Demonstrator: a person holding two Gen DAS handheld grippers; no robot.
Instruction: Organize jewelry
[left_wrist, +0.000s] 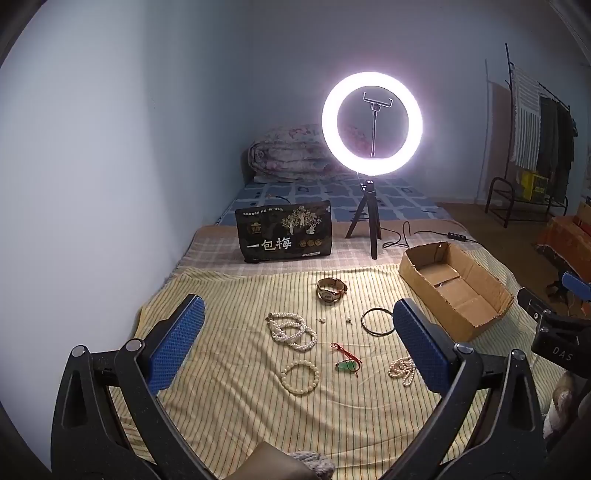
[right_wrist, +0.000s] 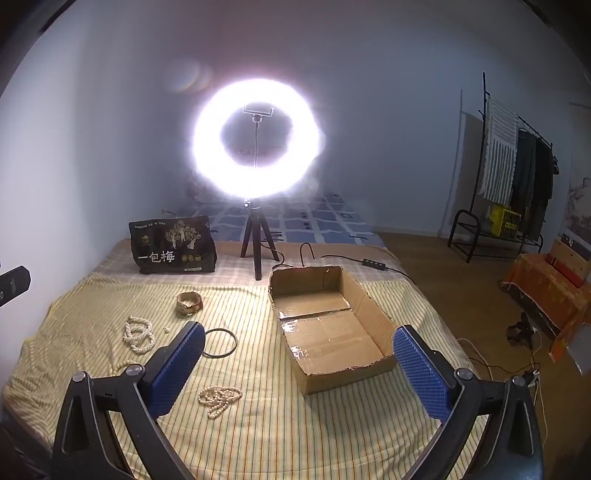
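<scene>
Nothing in the cardboard box (right_wrist: 332, 325) yet; all the jewelry is loose on the striped bedspread (left_wrist: 240, 413). Nearest your right gripper (right_wrist: 299, 354): the pearl strand (right_wrist: 218, 398), just left of the box. Both sets of jaws spread wide, holding nothing. Take the strand at its bunched middle so it lifts as one clump, press lightly into the cloth, close fully, clear the box wall before releasing. Left gripper (left_wrist: 299, 339) sits over the coiled pearl necklace (left_wrist: 291, 330), bead bracelet (left_wrist: 300, 377), watch (left_wrist: 331, 290), black bangle (left_wrist: 378, 322).
</scene>
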